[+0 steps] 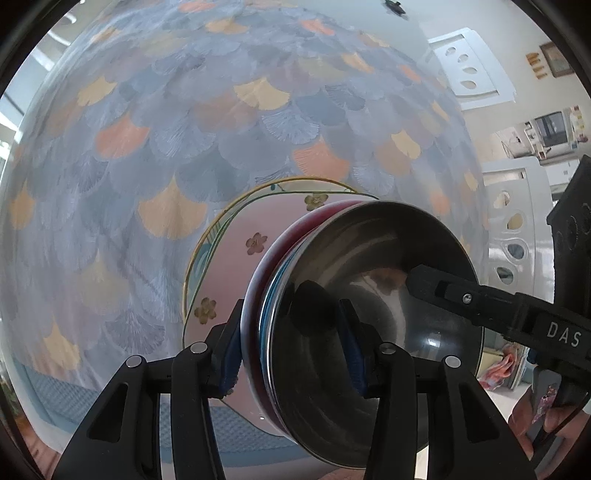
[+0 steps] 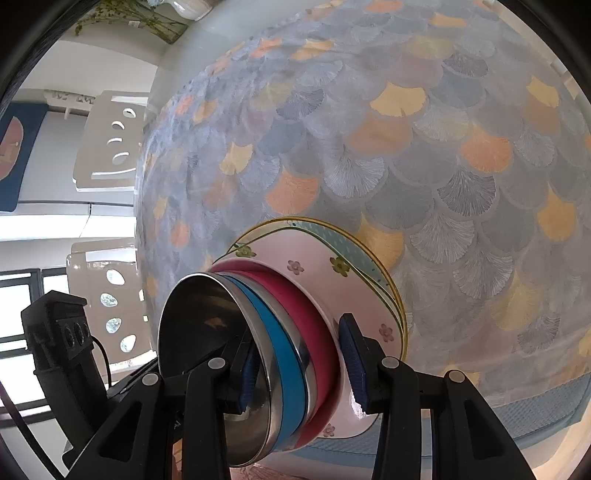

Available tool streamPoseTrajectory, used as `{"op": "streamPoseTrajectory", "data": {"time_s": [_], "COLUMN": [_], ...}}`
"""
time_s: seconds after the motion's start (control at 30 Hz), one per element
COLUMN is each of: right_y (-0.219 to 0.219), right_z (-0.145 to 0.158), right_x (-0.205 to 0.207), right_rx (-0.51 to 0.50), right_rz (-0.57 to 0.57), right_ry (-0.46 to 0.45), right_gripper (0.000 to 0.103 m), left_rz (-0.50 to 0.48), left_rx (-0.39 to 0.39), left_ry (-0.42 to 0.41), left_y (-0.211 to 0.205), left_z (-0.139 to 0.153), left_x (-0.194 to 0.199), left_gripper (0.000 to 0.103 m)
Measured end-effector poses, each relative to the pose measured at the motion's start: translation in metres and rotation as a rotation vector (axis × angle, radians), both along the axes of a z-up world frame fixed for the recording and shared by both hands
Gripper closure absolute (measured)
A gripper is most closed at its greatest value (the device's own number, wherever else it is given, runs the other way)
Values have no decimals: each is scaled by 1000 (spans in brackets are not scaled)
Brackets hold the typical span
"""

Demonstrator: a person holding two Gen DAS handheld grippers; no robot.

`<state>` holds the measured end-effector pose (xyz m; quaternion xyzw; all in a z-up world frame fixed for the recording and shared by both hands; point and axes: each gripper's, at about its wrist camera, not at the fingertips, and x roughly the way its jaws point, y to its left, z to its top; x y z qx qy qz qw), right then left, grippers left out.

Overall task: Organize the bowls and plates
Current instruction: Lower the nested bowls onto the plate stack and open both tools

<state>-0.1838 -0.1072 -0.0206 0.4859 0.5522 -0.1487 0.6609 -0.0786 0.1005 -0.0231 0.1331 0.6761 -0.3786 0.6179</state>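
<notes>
A stack of nested bowls, steel-lined (image 1: 373, 295) with a blue one (image 2: 284, 354) and a red one (image 2: 314, 325), sits on pink flowered plates (image 1: 236, 258) on the table. My left gripper (image 1: 291, 354) straddles the near rim of the bowl stack, one pad (image 1: 227, 365) outside and one inside, closed on it. My right gripper (image 2: 303, 365) straddles the opposite rim of the same stack (image 2: 221, 369), closed on it; it also shows in the left wrist view (image 1: 436, 284) reaching into the bowl. The pink plates (image 2: 317, 266) lie under the stack.
The tablecloth (image 1: 184, 147) has a blue, orange and yellow fan pattern and fills most of both views (image 2: 406, 166). White chairs with oval cut-outs (image 1: 509, 229) stand at the table's edge (image 2: 110, 136). A plant (image 2: 140, 14) stands at the far side.
</notes>
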Motion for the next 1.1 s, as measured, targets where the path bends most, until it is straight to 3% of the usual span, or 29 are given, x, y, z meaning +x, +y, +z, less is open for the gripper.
{"op": "streamPoseTrajectory", "data": {"time_s": [0.23,0.43,0.53,0.6,0.67,0.73,0.83,0.9,1.1], "right_y": [0,18,38,56,76,95,115,120,115], "right_z": [2,35,58,72,80,85,85,78,63], "right_x": [-11,-23,-32,-38,-43,-49,-56,-58,-64], "right_rx": [24,-104,-212,-278,-333,-392,-473,-500,-451], "right_rz": [-4,69,139,177,209,249,316,339,319], "right_ry": [-39,-82,-108,-132,-131,-140,-151,-138,-167], "right_gripper": [61,60,49,36,27,27,26,26,26], "left_rz": [-9,-69,-106,-148,-177,-190,-175,-108,40], "left_rx": [-19,-38,-69,-72,-68,-59,-61,-55,-61], "left_ry": [-34,-113,-127,-178,-233,-255,-276,-317,-315], "left_y": [5,9,11,14,19,25,37,50,79], "left_z": [11,33,45,56,64,69,72,74,68], "left_x": [0,-7,-9,-13,-19,-24,-34,-43,-59], "left_gripper": [57,54,48,38,35,29,26,26,25]}}
